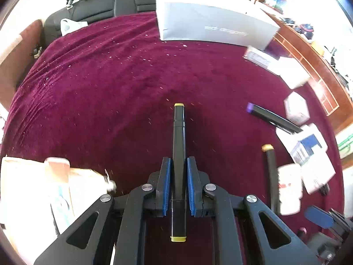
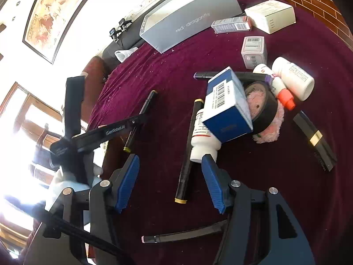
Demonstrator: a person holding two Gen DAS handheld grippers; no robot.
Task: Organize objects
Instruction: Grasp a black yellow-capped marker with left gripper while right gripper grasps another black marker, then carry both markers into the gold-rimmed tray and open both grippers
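Note:
A black marker with yellow caps lies lengthwise on the maroon cloth, and my left gripper is shut on its middle. The same marker shows in the right wrist view, under the left tool. My right gripper stands open above a second black marker that lies between its fingers without touching the pads. A white pill bottle lies just past the right fingertip, with a blue and white carton resting on it. An open grey box stands at the far edge.
A purple-capped marker lies to the right. Packed around it are a black tape roll, a white bottle, an orange-capped bottle, small white cartons and a black case with a gold band. Pale packets lie at near left.

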